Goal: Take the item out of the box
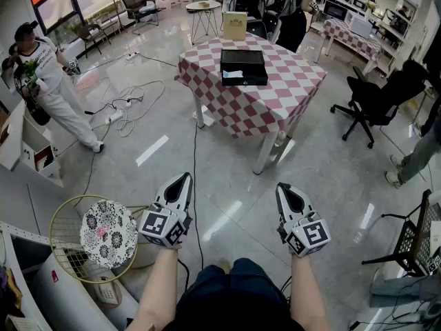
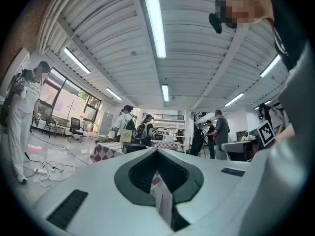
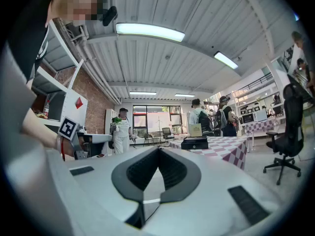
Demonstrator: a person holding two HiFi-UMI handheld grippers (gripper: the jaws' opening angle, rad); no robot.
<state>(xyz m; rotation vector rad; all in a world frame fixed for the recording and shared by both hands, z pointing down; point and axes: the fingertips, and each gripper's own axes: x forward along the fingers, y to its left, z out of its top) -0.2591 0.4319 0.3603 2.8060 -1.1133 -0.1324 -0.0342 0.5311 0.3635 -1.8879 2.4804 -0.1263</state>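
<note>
Worktop (image 1: 289, 81) draped in a red-and-white checked cloth, up on white legs over the glossy pale floor (image 1: 331, 178). Near its middle, a flat black box (image 1: 243, 64) (pale label on top, toward the near side). At the far edge, an upright tan carton (image 1: 235, 25).

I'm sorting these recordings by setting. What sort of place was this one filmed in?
Probably an open-plan lab or workshop, not a home: loose cables on a polished floor, a rolling office chair, shelves of equipment along the wall, and a black box on a checkered table.
</note>
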